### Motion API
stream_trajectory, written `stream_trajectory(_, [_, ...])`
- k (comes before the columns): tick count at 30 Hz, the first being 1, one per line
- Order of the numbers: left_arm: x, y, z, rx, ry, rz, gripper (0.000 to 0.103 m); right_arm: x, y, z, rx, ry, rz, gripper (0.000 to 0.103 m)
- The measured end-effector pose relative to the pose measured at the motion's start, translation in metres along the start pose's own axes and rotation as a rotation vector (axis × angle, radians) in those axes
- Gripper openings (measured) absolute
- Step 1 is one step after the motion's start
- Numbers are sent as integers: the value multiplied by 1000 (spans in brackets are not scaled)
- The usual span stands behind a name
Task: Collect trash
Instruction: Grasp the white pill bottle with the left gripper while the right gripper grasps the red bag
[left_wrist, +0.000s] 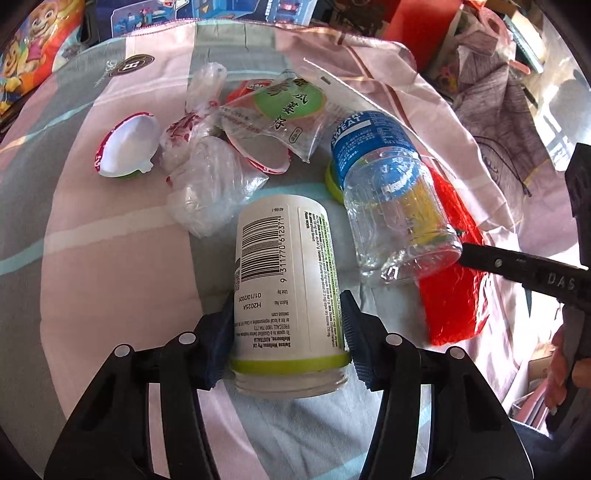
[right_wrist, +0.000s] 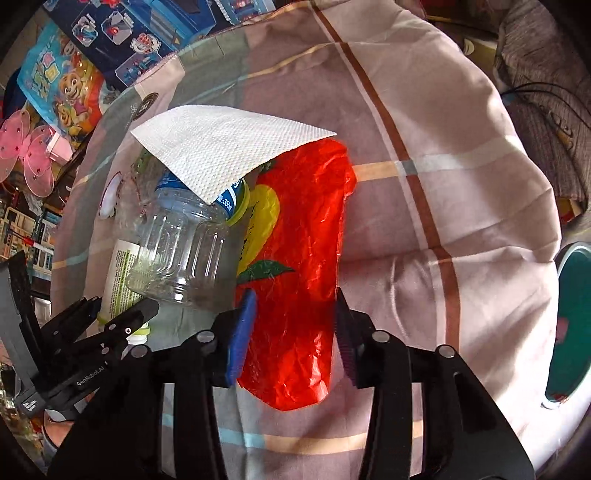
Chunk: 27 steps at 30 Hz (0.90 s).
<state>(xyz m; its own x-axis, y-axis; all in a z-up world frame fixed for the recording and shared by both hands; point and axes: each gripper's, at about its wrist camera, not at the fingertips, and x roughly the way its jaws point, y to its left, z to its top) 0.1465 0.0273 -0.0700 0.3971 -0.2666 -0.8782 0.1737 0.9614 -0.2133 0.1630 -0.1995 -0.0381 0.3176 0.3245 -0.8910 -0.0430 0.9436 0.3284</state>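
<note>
Your left tool pinches the white supplement jar, both pads pressed against its sides near the green band, the jar lying on the checked bedsheet. Your right tool straddles the red plastic bag; I cannot tell whether its pads press it. Just beyond lies the clear bottle, a paper towel draped over it. Farther off sit crumpled wrappers and a foil lid.

Black tongs (blue ribbed pads), silver rivets.
</note>
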Motion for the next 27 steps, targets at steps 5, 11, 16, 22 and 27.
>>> stream_trajectory(5, [-5, -15, -4, 39, -13, 3, 55, -13, -3, -7, -34, -26, -15, 11])
stream_trajectory(11, [1, -22, -6, 39, 12, -11, 55, -15, 5, -12, -55, 10, 49, 28])
stream_trajectory(16, [3, -13, -7, 22, 15, 7, 55, -5, 19, -11, -110, 25, 8, 49])
stream_trajectory(22, [8, -11, -5, 42, 17, 9, 59, 18, 21, -9, -104, 43, -52, 58])
stream_trajectory(27, [5, -12, -6, 36, -11, 14, 51, 13, 25, -10, -121, 20, -73, 16])
